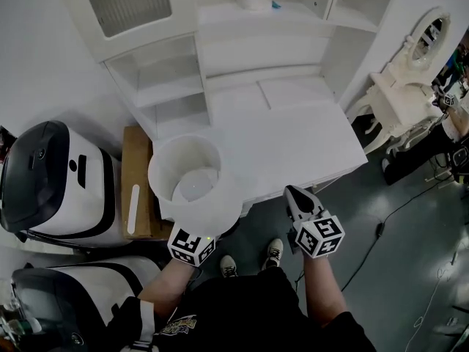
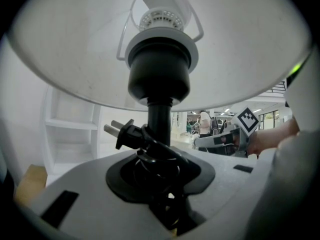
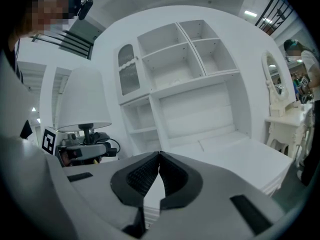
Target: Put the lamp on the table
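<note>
Between the fingers [image 2: 80, 189] of the left gripper [image 2: 159, 179] sits the black stem [image 2: 159, 119] of the lamp [image 2: 160, 79]. It is clamped at a moderate opening, with the cord [image 2: 157, 156] coiled round it at the pads and the plug [image 2: 122, 133] jutting just left of them. The white shade [image 1: 192, 180] spreads directly above these fingers, upright. Judged from this, the step in hand is the carry: the lamp is gripped and raised, and appears to hang over the front left corner of the counter [image 1: 308, 134], not yet set down. Ahead and to the right of these fingers the counter top lies bare. The next move calls for advancing the lamp over the counter, then lowering it upright until its base, which no view shows, seats flat. Only then should the fingers part. Further right, the right gripper [image 3: 159, 173] has its fingers [image 3: 140, 176] pressed together with nothing between them. It hovers off the counter's front edge, free to steady the shade. Count: one lamp, one shade, one cord, one plug, one counter, two grippers.
</note>
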Demonstrator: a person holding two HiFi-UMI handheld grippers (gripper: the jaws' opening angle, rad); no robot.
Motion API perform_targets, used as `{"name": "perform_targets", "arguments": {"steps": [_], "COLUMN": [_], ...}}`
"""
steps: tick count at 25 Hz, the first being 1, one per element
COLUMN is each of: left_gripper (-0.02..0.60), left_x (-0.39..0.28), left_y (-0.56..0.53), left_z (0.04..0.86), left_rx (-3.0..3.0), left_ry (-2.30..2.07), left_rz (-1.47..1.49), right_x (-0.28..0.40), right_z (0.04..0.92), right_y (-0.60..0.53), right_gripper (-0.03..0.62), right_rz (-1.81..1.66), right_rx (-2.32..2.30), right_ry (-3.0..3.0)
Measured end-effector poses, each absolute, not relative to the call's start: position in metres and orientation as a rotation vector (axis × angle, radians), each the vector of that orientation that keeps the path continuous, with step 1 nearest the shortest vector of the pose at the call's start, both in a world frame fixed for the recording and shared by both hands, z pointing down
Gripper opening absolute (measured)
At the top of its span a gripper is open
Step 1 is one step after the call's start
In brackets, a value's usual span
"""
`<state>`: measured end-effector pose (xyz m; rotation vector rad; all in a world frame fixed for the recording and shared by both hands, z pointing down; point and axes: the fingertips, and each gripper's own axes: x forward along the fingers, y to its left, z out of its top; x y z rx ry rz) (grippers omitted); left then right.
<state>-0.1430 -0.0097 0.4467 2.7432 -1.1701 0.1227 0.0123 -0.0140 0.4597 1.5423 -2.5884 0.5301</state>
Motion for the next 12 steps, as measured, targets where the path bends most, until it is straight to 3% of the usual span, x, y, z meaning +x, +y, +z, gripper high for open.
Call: {"name": "perform_targets", "arguments": {"steps": [12], "left_gripper": [0.123], "left_x": [-0.087], "left_y": [-0.034], "left_z": [0.442], "left_rx": [2.692], "left_ry": [-1.277], "left_rz": [0.089], "right_x": [0.063], "right_z": [0.458], "right_y": [-0.053], "right_gripper": [0.025], "right_rz": [0.538], "right_rx": [1.435], "right_ry": [-2.65]}}
